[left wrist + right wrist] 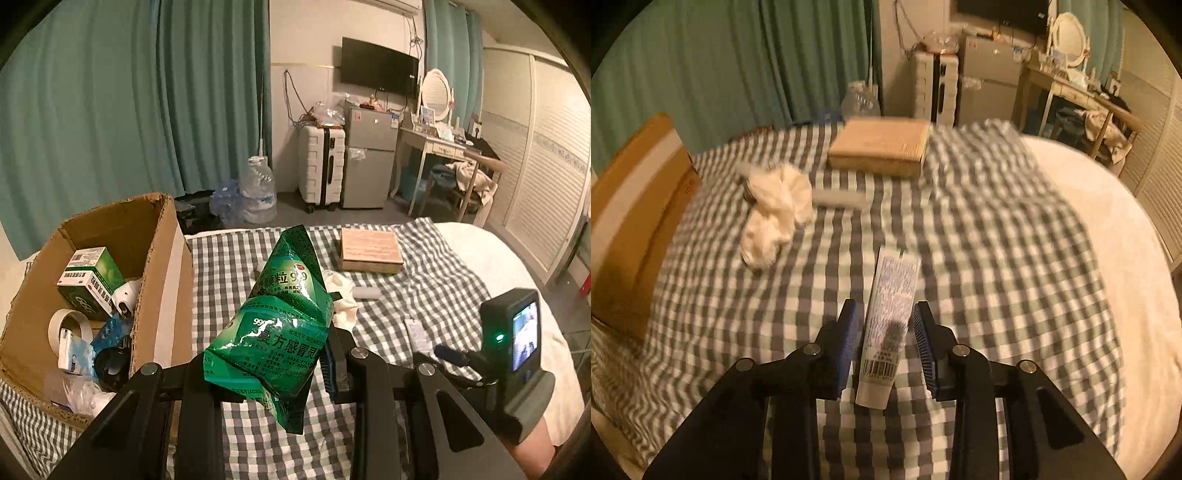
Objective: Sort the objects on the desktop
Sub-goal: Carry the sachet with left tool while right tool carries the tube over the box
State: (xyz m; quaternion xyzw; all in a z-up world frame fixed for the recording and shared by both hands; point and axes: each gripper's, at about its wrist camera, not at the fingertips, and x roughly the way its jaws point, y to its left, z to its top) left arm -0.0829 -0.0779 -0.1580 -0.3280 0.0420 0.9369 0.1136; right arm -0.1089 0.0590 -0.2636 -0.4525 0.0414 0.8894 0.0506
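Left gripper [271,363] clamped on a crumpled green sachet [275,332], held above the checked cloth [424,280] just right of the open carton [162,266]; carton holds a green box [92,284] and tape roll [70,325]. Right gripper [886,332] low over the cloth, jaws parted, white tube [886,325] lying between them, pads not pressing it. White rag [775,210] and flat brown box [881,146] farther off.

Glossy crinkled foil sachet [280,325], matt corrugated cardboard box [162,258] (torn rim), checked cloth [960,236].
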